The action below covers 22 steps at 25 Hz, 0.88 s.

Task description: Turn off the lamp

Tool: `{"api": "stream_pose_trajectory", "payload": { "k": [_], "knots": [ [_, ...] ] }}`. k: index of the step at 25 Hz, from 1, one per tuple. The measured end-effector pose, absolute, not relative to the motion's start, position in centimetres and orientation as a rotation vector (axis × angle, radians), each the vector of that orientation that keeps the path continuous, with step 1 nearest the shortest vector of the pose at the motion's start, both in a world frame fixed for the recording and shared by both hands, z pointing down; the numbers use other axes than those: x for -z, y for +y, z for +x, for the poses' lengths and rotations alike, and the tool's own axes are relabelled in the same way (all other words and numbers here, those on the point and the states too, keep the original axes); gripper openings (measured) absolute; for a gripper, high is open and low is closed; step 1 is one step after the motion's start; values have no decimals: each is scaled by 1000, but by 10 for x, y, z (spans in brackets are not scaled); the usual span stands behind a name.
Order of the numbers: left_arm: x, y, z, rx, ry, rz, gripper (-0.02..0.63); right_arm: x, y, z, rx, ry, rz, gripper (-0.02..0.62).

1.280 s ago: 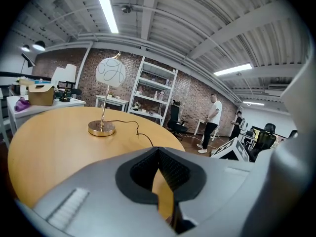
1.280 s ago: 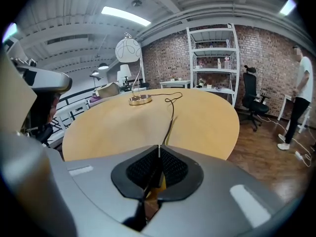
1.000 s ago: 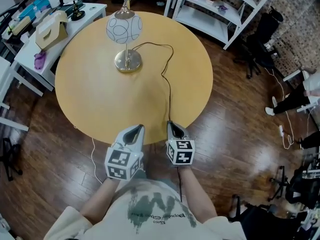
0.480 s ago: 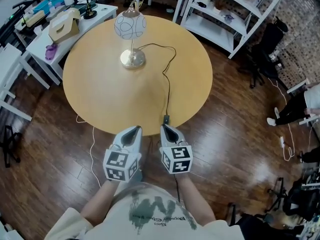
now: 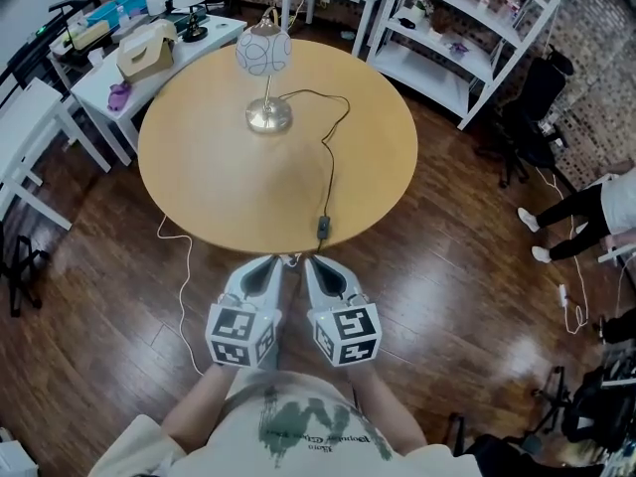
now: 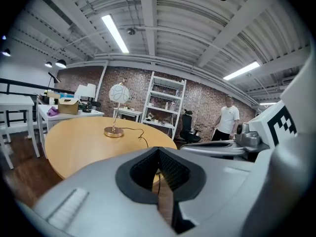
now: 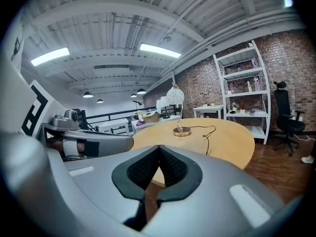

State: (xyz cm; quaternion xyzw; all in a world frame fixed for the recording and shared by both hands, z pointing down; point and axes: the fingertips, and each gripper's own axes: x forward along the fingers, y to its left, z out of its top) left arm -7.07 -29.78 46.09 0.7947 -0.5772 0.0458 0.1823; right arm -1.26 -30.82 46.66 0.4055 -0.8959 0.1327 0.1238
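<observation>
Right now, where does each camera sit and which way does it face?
Head view: overhead, facing down at table and lamp; shows left gripper, right gripper, forearms.
Left gripper view: off table's near edge, facing lamp; own shut jaws, right gripper alongside.
Right gripper view: likewise; own shut jaws, left gripper alongside.
Shared: all see the lamp.

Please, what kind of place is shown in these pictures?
Probably an office or lab workspace rather than a home: it has a bare brick wall, a white open shelving unit and a black office chair on a wooden floor.
</observation>
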Motion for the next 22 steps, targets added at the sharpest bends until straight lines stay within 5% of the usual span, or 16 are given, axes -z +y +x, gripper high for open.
{"api": "stream_pose_trajectory", "payload": {
  "k": [22],
  "knots": [
    [-420,-206,-54,-104,-1744,2277,-5,-418,-218,-9,-299,-2780,1094,0]
  ]
}}
